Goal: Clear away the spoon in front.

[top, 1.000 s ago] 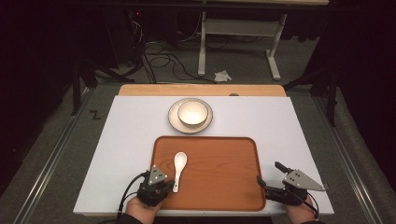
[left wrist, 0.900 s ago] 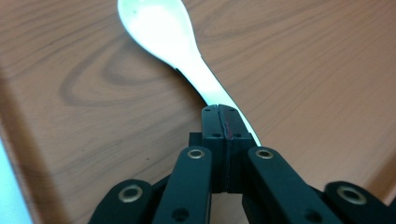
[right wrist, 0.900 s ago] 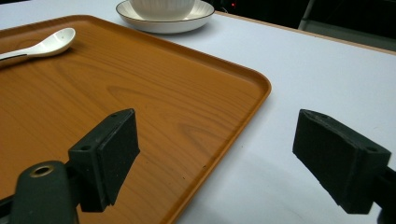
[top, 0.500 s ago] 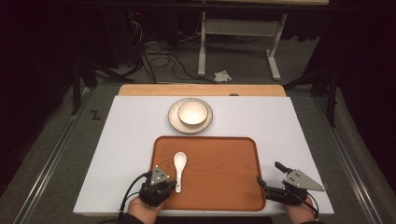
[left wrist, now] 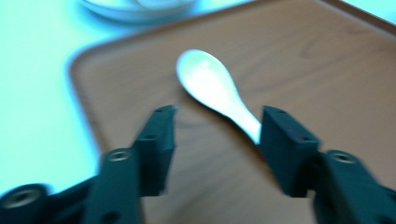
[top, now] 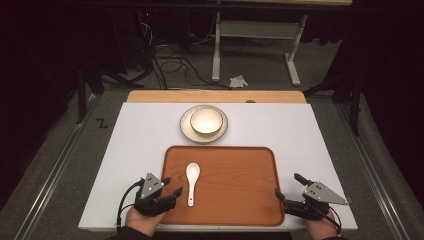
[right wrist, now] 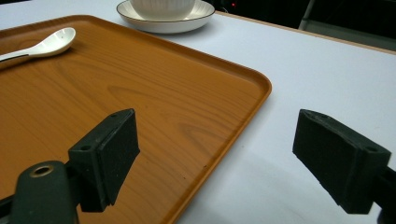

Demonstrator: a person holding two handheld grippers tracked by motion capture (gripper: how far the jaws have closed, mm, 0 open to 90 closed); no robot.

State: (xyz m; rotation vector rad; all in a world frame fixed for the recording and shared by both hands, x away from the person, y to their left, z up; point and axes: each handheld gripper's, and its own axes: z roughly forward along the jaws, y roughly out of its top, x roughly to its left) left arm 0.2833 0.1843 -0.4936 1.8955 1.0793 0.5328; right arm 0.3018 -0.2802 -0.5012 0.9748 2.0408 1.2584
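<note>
Spoon [top: 192, 176] first: white, lying on the left part of the wooden tray [top: 235, 200], bowl end pointing away from the person, handle toward the near edge. The tray sits on the white table [top: 140, 145], and just beyond its far rim stands a pale bowl [top: 206, 121] on a plate [top: 220, 131].

The left gripper [top: 170, 186] hangs over the tray's near left corner with its jaws parted and nothing between them. In the left gripper view everything is smeared by blur; the spoon [left wrist: 215, 91] lies ahead of the jaws, its handle end running down behind the right-hand jaw, so its tip is hidden. Whether that jaw touches the handle I cannot tell. The plate is only a cut-off pale curve at the top of that view.

The right gripper [top: 290, 186] sits at the tray's near right corner, jaws spread wide and empty. From its own view one jaw is above the tray [right wrist: 140, 84] and the other above bare table [right wrist: 299, 65], with the tray's rounded corner between them. The spoon [right wrist: 44, 45] there is cut off at the left edge, and the bowl's upper part [right wrist: 161, 8] is cropped.

Both hands are cropped at the bottom of the high view.
</note>
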